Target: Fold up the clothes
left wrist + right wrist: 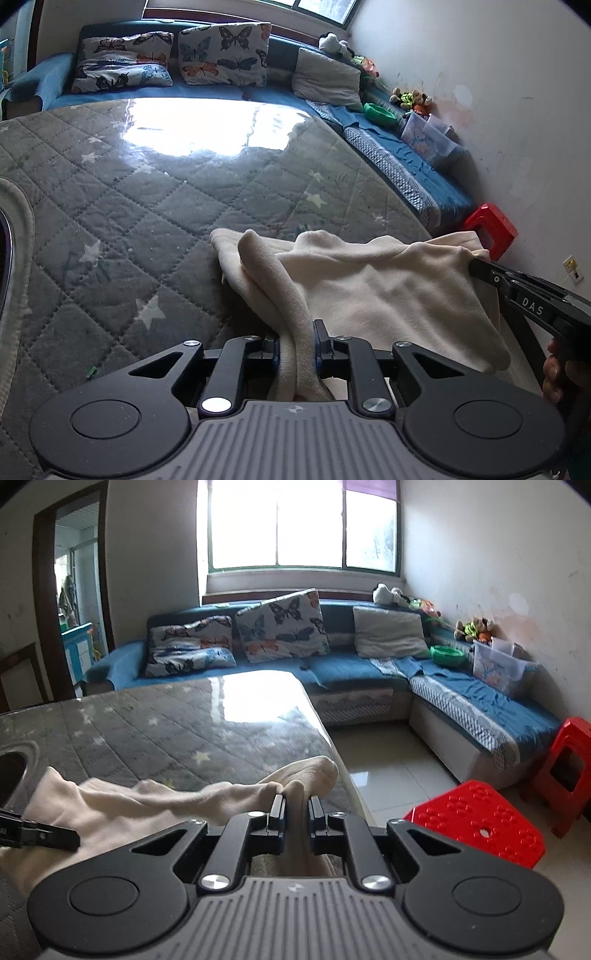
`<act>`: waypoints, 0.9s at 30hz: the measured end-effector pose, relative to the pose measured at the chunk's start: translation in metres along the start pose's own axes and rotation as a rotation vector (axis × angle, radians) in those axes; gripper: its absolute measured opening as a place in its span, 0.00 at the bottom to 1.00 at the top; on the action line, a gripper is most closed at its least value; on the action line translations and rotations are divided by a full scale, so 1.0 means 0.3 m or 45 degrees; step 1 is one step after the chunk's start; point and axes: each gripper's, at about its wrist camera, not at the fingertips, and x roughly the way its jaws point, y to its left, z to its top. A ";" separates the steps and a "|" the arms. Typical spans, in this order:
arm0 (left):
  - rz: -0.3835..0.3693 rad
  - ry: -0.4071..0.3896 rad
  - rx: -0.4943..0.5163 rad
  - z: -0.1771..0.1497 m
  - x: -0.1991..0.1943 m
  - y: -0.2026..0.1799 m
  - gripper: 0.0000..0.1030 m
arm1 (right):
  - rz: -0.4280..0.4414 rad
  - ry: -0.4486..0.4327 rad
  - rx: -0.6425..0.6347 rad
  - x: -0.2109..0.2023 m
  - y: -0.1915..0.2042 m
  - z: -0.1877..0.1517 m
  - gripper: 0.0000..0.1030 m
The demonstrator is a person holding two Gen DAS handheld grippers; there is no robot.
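A cream fleece garment point(388, 288) lies bunched on the near part of a grey quilted star-pattern surface point(147, 206). My left gripper point(296, 343) is shut on a thick rolled fold of it, and the cloth runs back between the fingers. At the right edge of the left wrist view, my right gripper point(474, 264) pinches the garment's far corner, with a person's hand point(554, 376) on its handle. In the right wrist view the right gripper point(296, 808) is shut on a cream edge of the garment point(129, 808). The left gripper point(74, 840) shows at the far left.
The quilted surface point(166, 731) ends at its right edge near the garment. Tiled floor with two red plastic stools point(476, 823) point(569, 760) lies beyond. A blue corner sofa point(351, 668) with butterfly cushions, a clear box point(498, 668) and a green bowl stands behind. A dark oval object point(3, 258) sits at the left.
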 end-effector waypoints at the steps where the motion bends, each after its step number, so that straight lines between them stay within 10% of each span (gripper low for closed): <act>1: 0.005 0.002 0.001 -0.001 0.002 0.001 0.21 | -0.004 0.008 -0.001 0.006 0.000 -0.005 0.10; 15: 0.100 -0.006 0.038 -0.014 0.000 -0.005 0.56 | -0.055 0.076 0.010 0.043 -0.012 -0.048 0.25; 27: 0.148 -0.036 0.058 -0.006 -0.013 0.009 0.66 | 0.045 0.081 0.010 0.074 0.061 -0.033 0.37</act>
